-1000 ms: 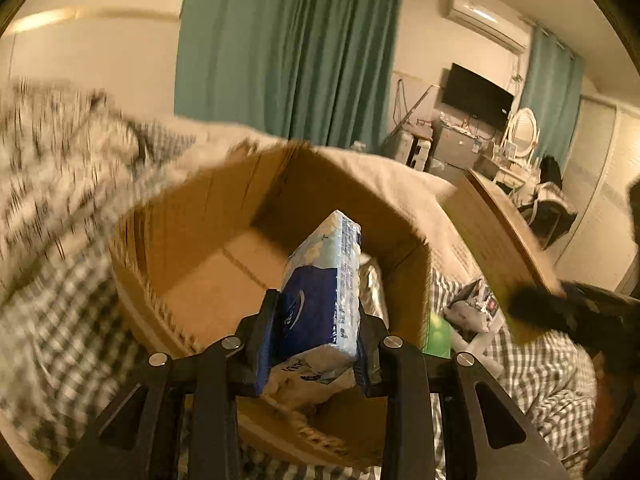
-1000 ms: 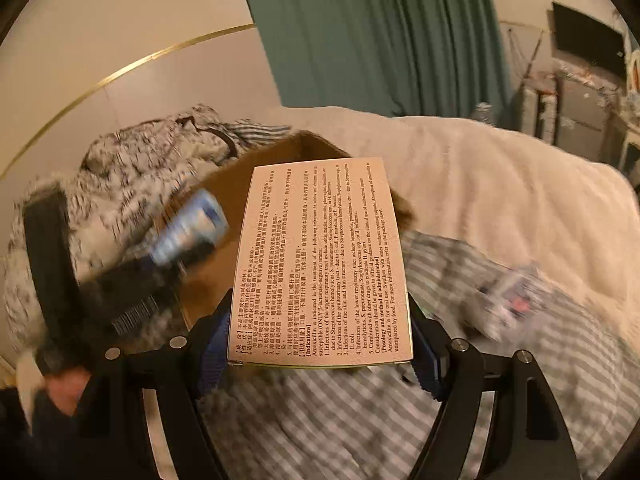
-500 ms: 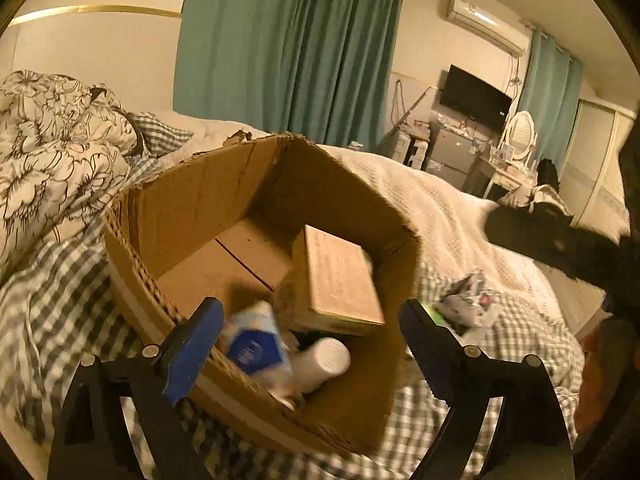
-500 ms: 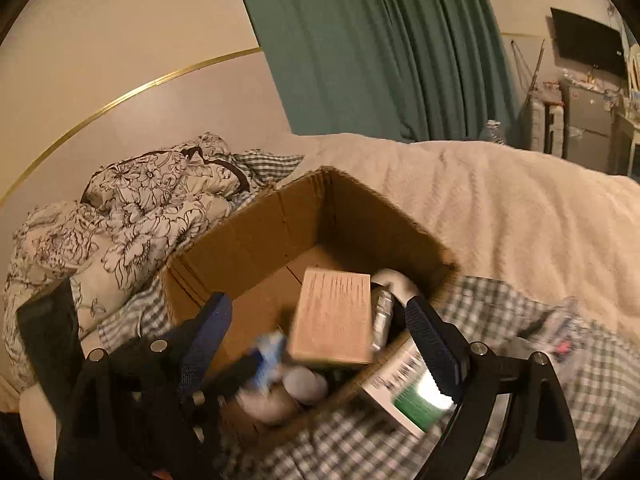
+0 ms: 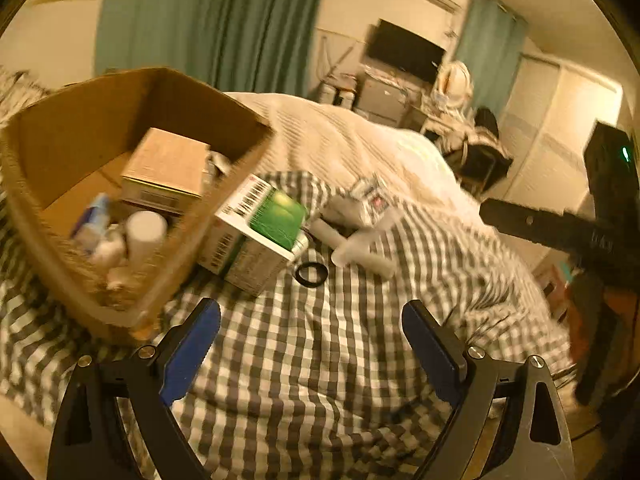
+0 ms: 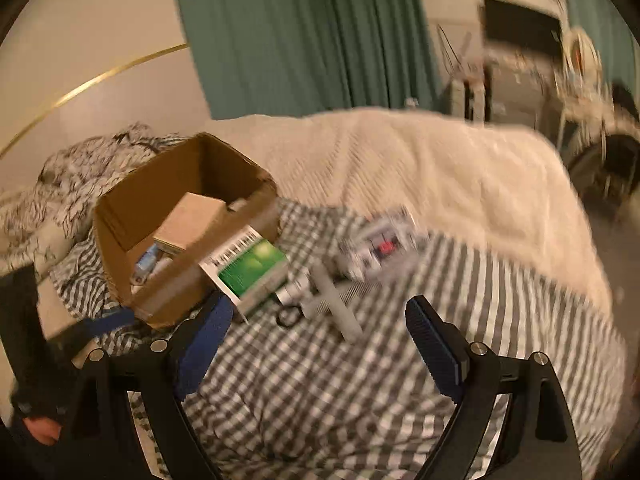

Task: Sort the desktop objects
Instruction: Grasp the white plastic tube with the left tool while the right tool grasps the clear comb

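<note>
An open cardboard box (image 5: 240, 128) (image 6: 120, 240) sits on a checked bedspread (image 5: 320, 360). Inside lie a tan carton (image 5: 164, 172) (image 6: 188, 220), a blue-and-white tissue pack (image 5: 90, 220) and a white bottle (image 5: 146, 232). Beside the box lie a green-and-white carton (image 5: 260, 236) (image 6: 248, 272), a black ring (image 5: 310, 274) (image 6: 289, 316), a white tube (image 5: 360, 256) (image 6: 340, 308) and a crumpled silvery packet (image 5: 368, 204) (image 6: 380, 248). My left gripper (image 5: 312, 344) is open and empty over the bedspread. My right gripper (image 6: 320, 340) is open and empty too.
A cream blanket (image 6: 420, 168) covers the bed behind the items. Patterned bedding (image 6: 60, 184) lies left of the box. Green curtains (image 5: 208, 20), a TV (image 5: 404, 50) and cluttered furniture stand beyond. The right gripper's body shows at the right of the left wrist view (image 5: 560, 232).
The tissue pack and the tan carton were let go into the box. Both grippers opened and pulled back to the right, over the bedspread. The view is blurred by motion.
</note>
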